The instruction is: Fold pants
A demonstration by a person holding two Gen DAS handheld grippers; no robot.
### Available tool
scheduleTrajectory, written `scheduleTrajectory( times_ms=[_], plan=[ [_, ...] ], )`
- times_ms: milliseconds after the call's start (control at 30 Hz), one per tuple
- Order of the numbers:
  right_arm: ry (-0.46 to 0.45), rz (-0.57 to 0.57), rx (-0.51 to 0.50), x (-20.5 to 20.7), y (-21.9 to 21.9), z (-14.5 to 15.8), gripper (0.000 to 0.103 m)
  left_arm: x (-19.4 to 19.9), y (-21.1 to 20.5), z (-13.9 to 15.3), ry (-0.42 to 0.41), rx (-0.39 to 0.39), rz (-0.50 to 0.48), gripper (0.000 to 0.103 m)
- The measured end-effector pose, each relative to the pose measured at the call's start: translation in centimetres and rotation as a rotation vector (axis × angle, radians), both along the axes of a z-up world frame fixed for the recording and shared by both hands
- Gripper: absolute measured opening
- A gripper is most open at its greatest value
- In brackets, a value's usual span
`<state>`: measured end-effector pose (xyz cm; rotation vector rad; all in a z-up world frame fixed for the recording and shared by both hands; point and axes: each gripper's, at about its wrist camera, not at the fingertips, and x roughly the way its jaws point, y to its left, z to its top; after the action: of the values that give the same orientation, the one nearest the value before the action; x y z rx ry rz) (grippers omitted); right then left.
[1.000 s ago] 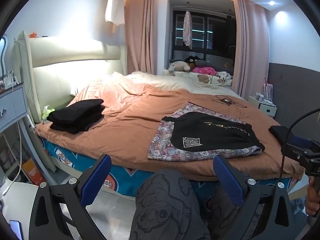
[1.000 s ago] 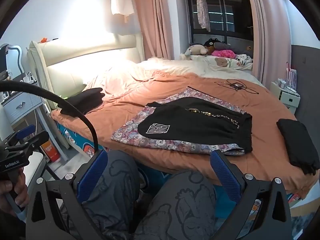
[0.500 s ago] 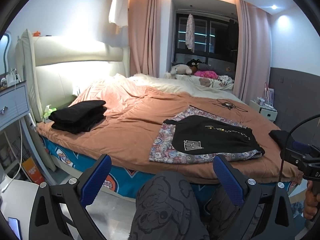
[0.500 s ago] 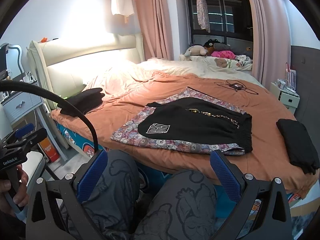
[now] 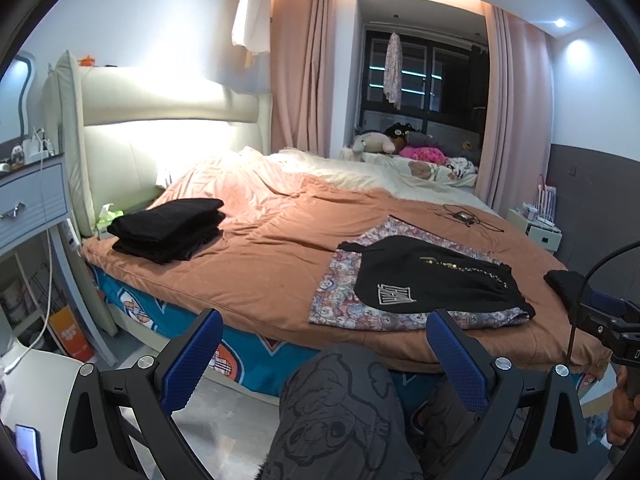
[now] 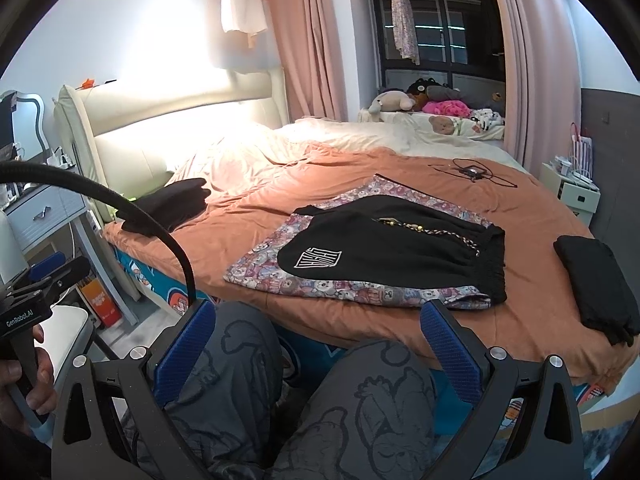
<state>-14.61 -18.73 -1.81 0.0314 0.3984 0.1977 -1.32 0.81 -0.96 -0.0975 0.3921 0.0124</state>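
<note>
1. The black pants with a white block logo (image 5: 432, 282) (image 6: 394, 252) lie flat on a purple cartoon-print cloth (image 5: 340, 300) (image 6: 272, 268), which is spread on the orange-brown quilt of the bed (image 5: 264, 264) (image 6: 248, 236), near the bed's front edge. Neither has shifted on the quilt since a second ago.
2. The left gripper (image 5: 324, 354) is held off the bed's front edge, above the person's grey cartoon-print trouser knee (image 5: 340, 408). Its blue-padded jaws stand wide apart and hold nothing, the same spread as before.
3. The left wrist view has tilted up slightly over the last second: more ceiling shows now, and the bed sits a little lower in the picture.
4. The right gripper (image 6: 320, 338) is also off the bed's front edge, over both knees, jaws wide apart and empty. Its view is practically unchanged.
5. A folded stack of black clothes (image 5: 168, 228) (image 6: 168, 204) rests on the bed's left corner by the cream headboard (image 5: 160, 120), well apart from the pants.
6. Another folded black garment (image 6: 596, 284) lies on the quilt to the right of the pants, near the bed's right edge.
7. A black cable with a small device (image 6: 472, 170) lies on the quilt beyond the pants.
</note>
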Motion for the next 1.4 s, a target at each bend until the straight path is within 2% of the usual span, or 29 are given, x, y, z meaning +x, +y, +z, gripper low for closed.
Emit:
scheduleTrajectory(
  times_ms=[1400],
  plan=[
    [-0.002, 0.000, 0.024, 0.2, -0.2, -0.2, 0.103, -0.5, 0.9, 0.8, -0.031, 0.002, 0.034, 0.102]
  ],
)
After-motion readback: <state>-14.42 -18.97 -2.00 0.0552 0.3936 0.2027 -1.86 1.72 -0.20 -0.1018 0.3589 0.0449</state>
